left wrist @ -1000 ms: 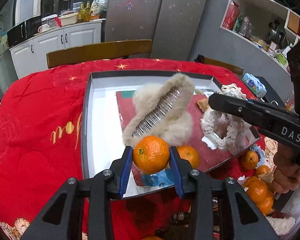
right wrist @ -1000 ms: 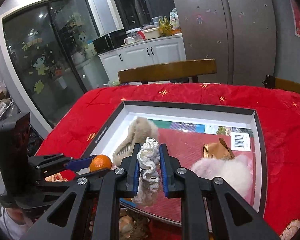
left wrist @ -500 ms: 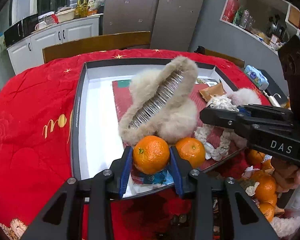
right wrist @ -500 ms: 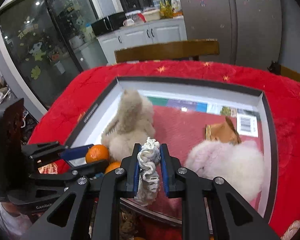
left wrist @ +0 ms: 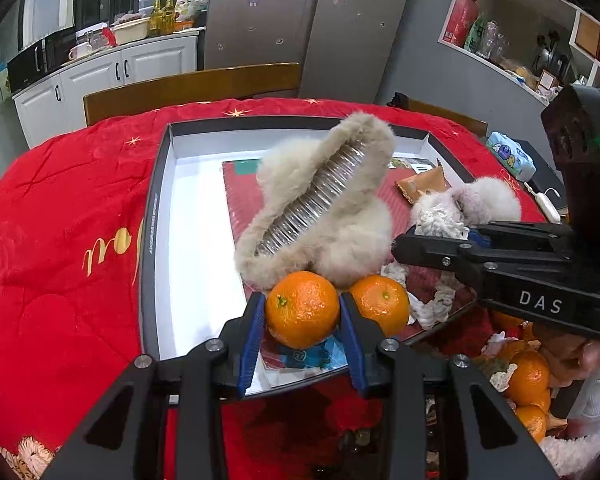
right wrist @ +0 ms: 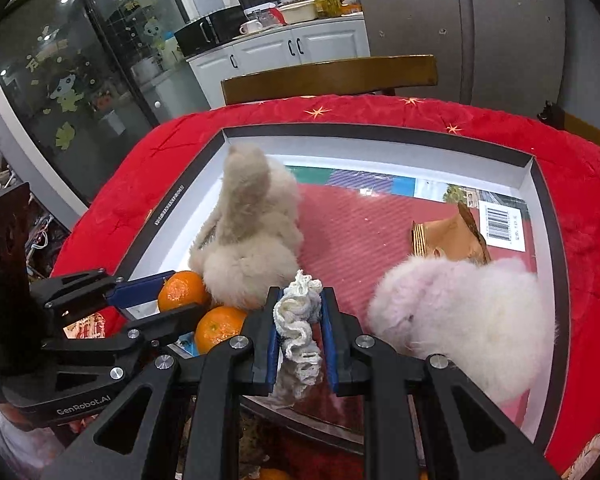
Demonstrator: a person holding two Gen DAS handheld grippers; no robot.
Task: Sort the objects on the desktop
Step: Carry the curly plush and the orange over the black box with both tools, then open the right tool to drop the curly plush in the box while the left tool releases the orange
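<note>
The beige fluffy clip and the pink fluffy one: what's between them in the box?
Only the bare red sheet, seen from the right wrist view, separates the beige clip and pink one.

Both grippers: matte black plastic frames w/ triangular cutouts, silver screw heads at pivots, blue pads on inner finger faces. Left gripper [left wrist: 302, 312]: white "GenRobot.AI" lettering on side. Right gripper [right wrist: 299, 312]: white "DAS" marking, green LED on rear housing. Person: white knit sleeve [left wrist: 592, 404].

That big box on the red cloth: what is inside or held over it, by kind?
Oranges: 2, one in the left tool, one loose
Fluffy hair clips: 2, beige, pink
Rope piece: 1
Brown packet: 1
Total: 6
</note>
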